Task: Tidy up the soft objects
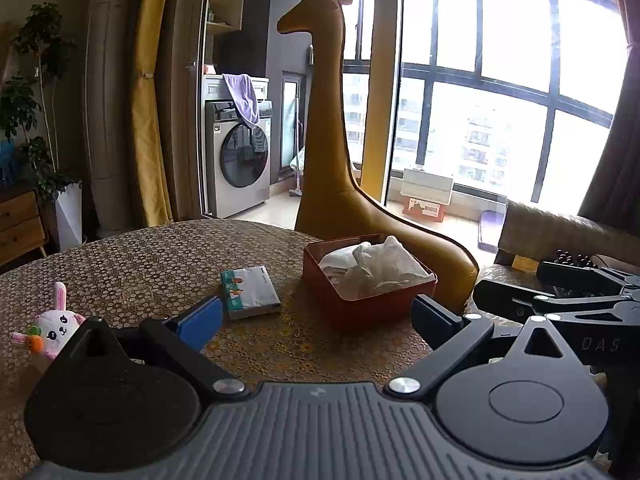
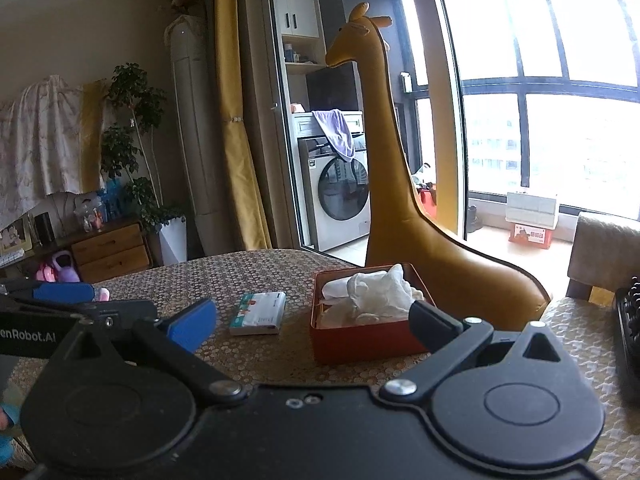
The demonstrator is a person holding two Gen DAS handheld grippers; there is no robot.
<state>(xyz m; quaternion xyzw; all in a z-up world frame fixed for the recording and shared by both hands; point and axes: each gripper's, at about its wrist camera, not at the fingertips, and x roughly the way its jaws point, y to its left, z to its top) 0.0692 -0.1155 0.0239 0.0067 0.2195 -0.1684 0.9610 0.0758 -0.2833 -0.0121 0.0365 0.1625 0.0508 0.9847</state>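
Note:
A red box [image 1: 372, 306] on the round table holds crumpled white cloth [image 1: 374, 266]; it also shows in the right wrist view [image 2: 360, 344] with the cloth [image 2: 376, 292]. A small tissue pack [image 1: 249, 293] [image 2: 260, 313] lies left of the box. A white plush bunny [image 1: 56, 326] with a carrot lies at the table's left, beside my left gripper's left finger. My left gripper [image 1: 316, 316] is open and empty, just short of the pack and box. My right gripper [image 2: 314, 322] is open and empty, in front of the box.
A tall yellow giraffe seat [image 1: 332, 160] stands behind the table, by the window. The right gripper's body [image 1: 560, 300] shows at the right of the left wrist view; the left gripper [image 2: 64, 300] shows at the left of the right one. A padded chair [image 2: 604, 256] stands at the right.

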